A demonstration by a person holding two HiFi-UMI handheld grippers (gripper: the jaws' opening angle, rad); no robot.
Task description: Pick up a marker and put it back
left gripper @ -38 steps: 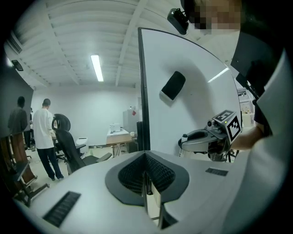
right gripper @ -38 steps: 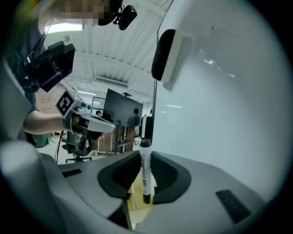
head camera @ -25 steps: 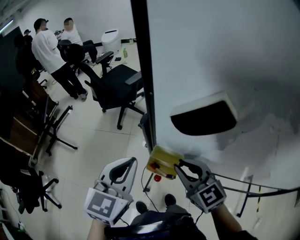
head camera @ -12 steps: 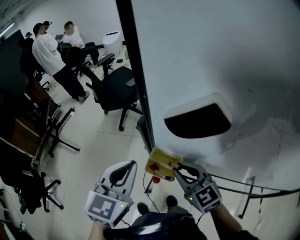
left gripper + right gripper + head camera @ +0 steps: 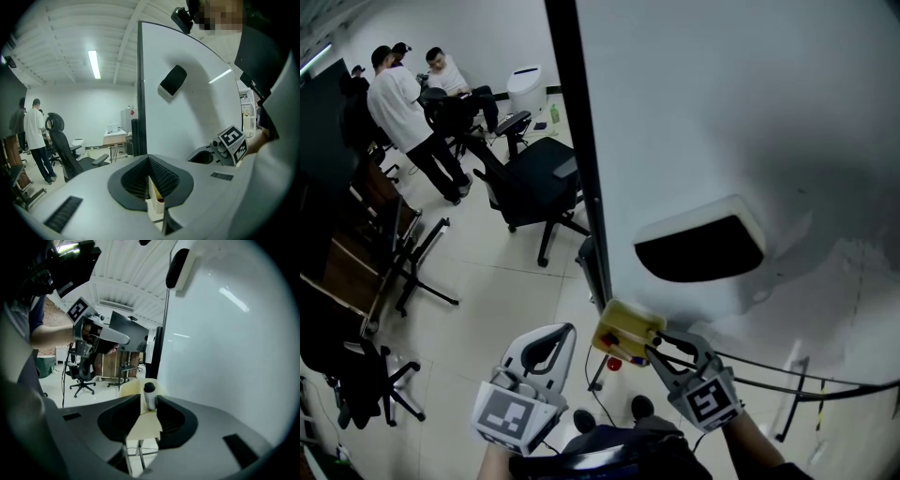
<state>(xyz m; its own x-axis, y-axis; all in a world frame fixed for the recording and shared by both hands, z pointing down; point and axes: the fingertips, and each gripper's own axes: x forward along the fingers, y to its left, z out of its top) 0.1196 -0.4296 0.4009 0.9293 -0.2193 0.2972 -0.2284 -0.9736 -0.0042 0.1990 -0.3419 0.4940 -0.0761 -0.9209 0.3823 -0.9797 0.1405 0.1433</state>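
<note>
1. The room is lit evenly from above by a ceiling tube; the head view is rendered dimmer and greyer.
2. A broad, soft shadow is cast across the whiteboard, and thin streaks of glare are seen on it in both gripper views.
3. Straight lines are bent by fisheye distortion, and the corners are blacked out.
4. The marker is rendered fairly sharp.
</note>
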